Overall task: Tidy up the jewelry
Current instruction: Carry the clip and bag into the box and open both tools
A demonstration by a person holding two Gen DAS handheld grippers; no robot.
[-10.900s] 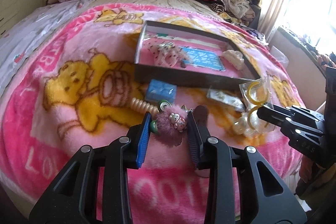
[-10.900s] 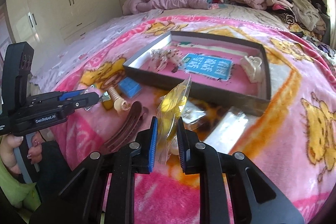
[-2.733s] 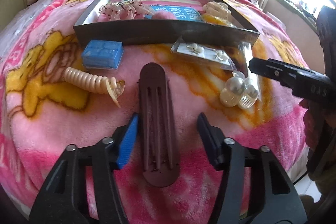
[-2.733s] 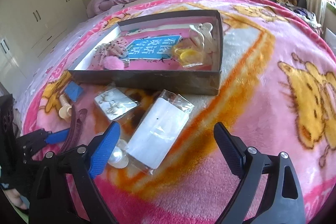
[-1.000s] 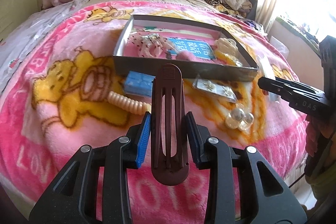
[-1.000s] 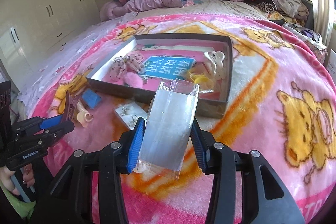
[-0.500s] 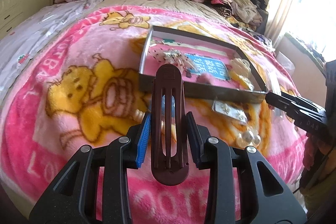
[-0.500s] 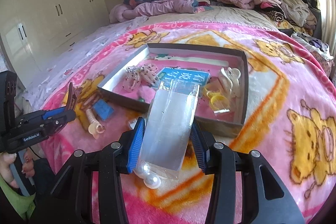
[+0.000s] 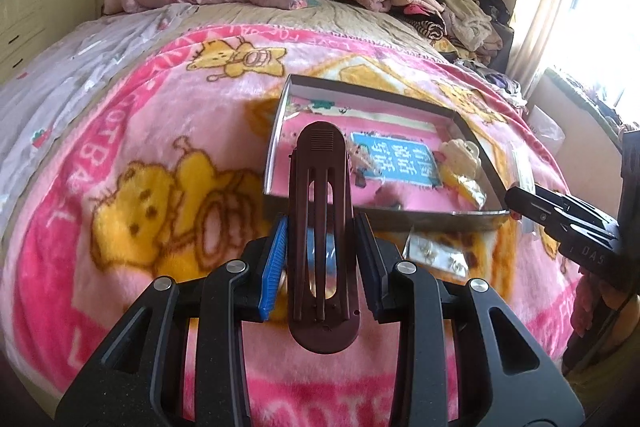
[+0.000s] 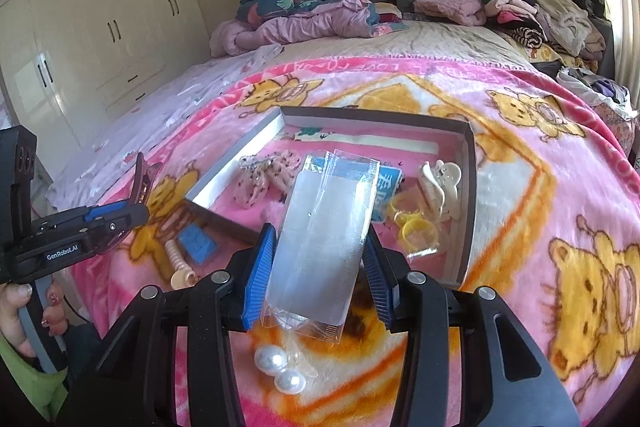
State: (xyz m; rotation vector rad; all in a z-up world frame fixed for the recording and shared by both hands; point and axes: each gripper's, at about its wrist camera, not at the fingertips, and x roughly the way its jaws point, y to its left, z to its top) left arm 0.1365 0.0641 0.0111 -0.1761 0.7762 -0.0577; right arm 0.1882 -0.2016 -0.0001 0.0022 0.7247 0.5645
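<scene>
The left gripper is clamped on a long brown hair clip, its long axis running straight out along the fingers, so the rounded tip points at the near-left part of the open tray. The right gripper pinches a clear plastic packet by its sides, tilted a little to the right, with the tray directly ahead and below.

Both loads lie short of the tray's near wall and appear lifted off the pink blanket. The right one seems nearer to a drop, since the packet already overlaps the tray's interior in its own view (fisheye depth is hard to trust).

Inside the tray lie a cream claw clip, yellow rings and a speckled clip. Outside remain a pearl pair, a blue block and a spiral hair tie.
</scene>
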